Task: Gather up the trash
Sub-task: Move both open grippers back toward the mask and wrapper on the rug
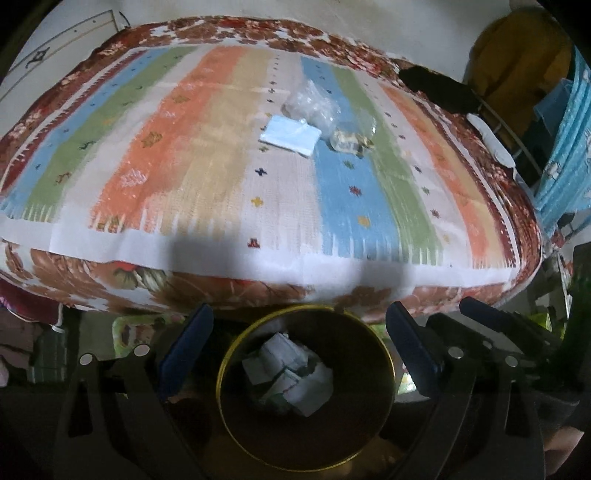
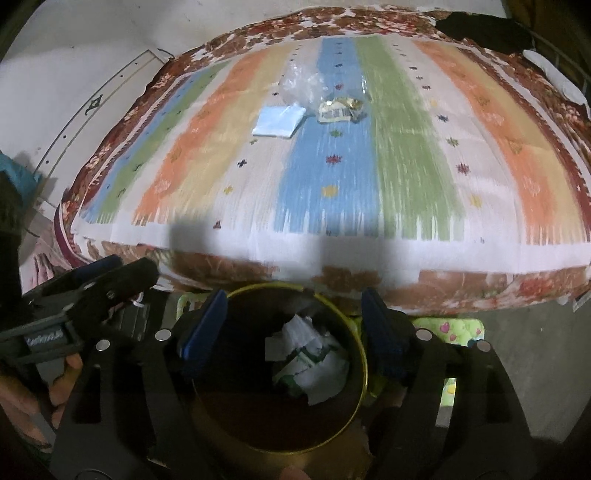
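A dark round bin with a yellow rim stands on the floor at the foot of the bed and holds crumpled white and green paper. Both grippers hover over it, open and empty: left gripper, right gripper. On the striped bedspread lie a light blue face mask, a crumpled clear plastic bag and a clear wrapper with gold bits. The right gripper's body shows in the left wrist view; the left one shows in the right wrist view.
The bed has a floral brown edge. A black cloth lies at its far right corner. A yellow garment and blue towel hang at right. A green patterned mat lies on the floor.
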`<action>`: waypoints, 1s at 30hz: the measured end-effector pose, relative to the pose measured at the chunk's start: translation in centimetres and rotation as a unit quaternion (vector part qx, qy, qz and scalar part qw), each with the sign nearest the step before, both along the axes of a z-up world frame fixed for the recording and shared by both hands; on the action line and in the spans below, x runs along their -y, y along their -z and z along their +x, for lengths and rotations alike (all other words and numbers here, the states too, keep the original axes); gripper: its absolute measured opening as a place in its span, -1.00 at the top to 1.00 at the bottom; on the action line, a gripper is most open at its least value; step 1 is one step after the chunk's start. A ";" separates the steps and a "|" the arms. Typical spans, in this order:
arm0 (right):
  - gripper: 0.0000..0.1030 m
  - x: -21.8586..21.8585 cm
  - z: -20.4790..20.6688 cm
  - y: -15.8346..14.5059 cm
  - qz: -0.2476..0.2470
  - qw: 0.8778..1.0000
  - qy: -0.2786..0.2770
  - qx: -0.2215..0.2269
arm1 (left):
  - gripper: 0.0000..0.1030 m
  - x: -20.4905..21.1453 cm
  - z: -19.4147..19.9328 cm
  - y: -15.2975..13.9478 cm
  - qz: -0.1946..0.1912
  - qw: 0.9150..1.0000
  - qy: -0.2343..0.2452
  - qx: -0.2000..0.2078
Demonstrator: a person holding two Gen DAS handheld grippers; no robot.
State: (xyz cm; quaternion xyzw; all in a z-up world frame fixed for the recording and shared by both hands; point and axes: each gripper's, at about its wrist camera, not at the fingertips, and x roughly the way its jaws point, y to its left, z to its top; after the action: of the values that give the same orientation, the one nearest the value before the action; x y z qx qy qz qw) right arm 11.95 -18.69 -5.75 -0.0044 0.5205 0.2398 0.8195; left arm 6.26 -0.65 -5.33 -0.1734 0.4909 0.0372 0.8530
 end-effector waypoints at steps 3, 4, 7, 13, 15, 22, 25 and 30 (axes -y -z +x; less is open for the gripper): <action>-0.47 -0.4 1.6 -0.7 -0.007 1.000 0.001 0.009 | -0.84 -0.2 0.6 -0.2 0.010 1.000 -0.002 -0.002; -0.48 -0.4 2.1 -0.9 -0.009 1.000 0.002 0.011 | -0.84 -0.1 0.6 -0.3 0.014 1.000 -0.001 -0.003; -0.55 -0.3 3.8 -1.4 -0.013 1.000 0.008 0.014 | -0.89 -0.1 1.1 -0.5 0.034 0.999 0.003 -0.006; -0.78 0.3 7.0 -2.3 -0.009 0.999 0.025 0.020 | -0.89 -0.7 3.7 -1.8 0.078 0.997 0.022 -0.009; -0.82 0.4 7.9 -2.5 -0.005 0.999 0.032 0.024 | -0.89 -1.4 5.1 -2.2 0.080 0.997 0.018 -0.013; -0.83 -0.4 10.3 -3.1 -0.019 0.999 0.028 0.037 | -0.89 -3.4 9.7 -3.3 0.079 0.997 0.005 -0.010; -0.83 -0.7 11.8 -3.3 -0.027 0.998 0.032 0.049 | -0.89 -4.1 11.6 -3.4 0.080 0.997 0.008 -0.002; -0.83 -1.3 13.7 -2.6 -0.027 0.998 0.033 0.046 | -0.89 -5.8 14.9 -2.8 0.089 0.996 -0.010 -0.003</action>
State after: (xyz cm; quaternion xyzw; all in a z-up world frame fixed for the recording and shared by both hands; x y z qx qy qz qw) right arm 25.70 -17.34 -3.17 -0.0203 0.4887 0.1978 0.8495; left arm 21.20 5.13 -2.48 -0.1020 0.4861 0.0898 0.8633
